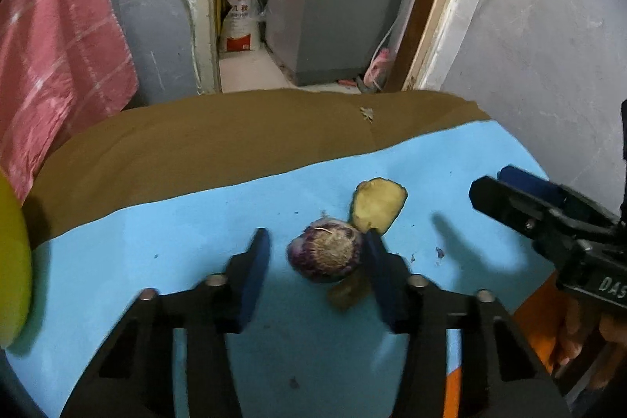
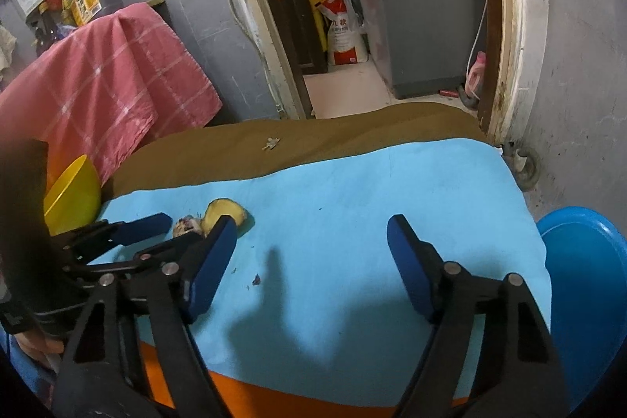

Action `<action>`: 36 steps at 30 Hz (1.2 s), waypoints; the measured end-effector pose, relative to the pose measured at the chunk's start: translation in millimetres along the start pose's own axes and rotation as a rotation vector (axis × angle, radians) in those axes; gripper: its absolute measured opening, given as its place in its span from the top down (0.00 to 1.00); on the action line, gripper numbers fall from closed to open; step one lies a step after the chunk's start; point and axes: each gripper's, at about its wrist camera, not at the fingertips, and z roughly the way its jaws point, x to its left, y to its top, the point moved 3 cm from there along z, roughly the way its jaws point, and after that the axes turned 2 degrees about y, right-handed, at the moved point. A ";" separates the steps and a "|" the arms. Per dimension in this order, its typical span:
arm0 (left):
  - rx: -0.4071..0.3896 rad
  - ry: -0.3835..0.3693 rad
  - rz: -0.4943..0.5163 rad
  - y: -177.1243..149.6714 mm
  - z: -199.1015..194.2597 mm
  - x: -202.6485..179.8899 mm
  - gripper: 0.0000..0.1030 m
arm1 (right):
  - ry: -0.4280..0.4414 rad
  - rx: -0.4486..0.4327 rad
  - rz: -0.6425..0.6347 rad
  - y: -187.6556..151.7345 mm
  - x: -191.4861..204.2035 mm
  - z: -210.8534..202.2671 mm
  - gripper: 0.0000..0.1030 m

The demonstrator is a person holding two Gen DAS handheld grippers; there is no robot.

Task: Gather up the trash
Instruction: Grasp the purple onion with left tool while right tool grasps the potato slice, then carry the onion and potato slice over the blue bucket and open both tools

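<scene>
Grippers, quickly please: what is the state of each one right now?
Left gripper: open, fingers around the onion end, one pad touching it, no grip yet.
Right gripper: open wide, holding nothing.

The purple onion end (image 1: 325,253), root face showing, is lying on the blue cloth (image 1: 176,253). The yellow peel slice (image 1: 378,204) is lying flat at its 1 o'clock, touching it. A brownish scrap (image 1: 347,294) is lying at its 5 o'clock.
</scene>
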 end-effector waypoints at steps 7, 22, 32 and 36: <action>-0.033 0.001 -0.071 -2.2 -6.5 17.9 0.71 | 0.010 0.009 -0.007 2.8 3.9 5.2 0.09; -0.074 0.038 -0.220 -22.9 -35.0 77.0 0.72 | -0.031 0.131 -0.289 -5.9 60.9 38.7 0.20; -0.075 -0.014 -0.258 -27.0 -36.7 85.4 0.72 | -0.036 0.161 -0.353 -9.2 69.5 54.2 0.42; -0.089 -0.002 -0.235 -29.0 -41.1 81.3 0.72 | -0.034 0.140 -0.332 -8.7 68.6 49.4 0.44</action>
